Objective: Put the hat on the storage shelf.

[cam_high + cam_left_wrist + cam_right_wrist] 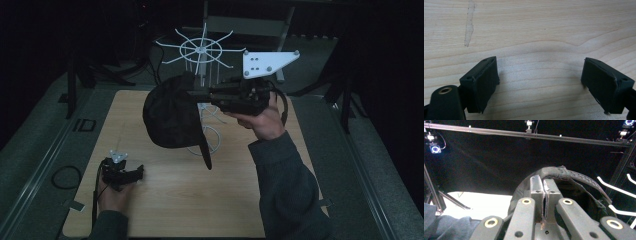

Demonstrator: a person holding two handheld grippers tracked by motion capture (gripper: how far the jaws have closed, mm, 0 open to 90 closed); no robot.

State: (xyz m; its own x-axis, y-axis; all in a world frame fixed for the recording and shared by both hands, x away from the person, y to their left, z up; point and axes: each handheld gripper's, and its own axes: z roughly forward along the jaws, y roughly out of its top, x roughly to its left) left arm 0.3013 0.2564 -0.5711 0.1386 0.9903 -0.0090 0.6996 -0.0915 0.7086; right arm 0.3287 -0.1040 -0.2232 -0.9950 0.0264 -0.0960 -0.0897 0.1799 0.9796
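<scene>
The right gripper (202,95) holds a black fabric baseball cap (172,117) in the air above the pale wooden worktop (165,210), its jaws pinched nearly together on the cap's rear edge, the brim hanging down. Just behind the cap stands a white wire rack with spoke-like hooks (200,50), its looped base on the worktop partly hidden by the cap. The left gripper (539,82) rests low over bare wood at the near left, jaws wide with nothing between them.

Dim room, black curtains; pale wood table (165,210), grey floor (30,165) around.
</scene>
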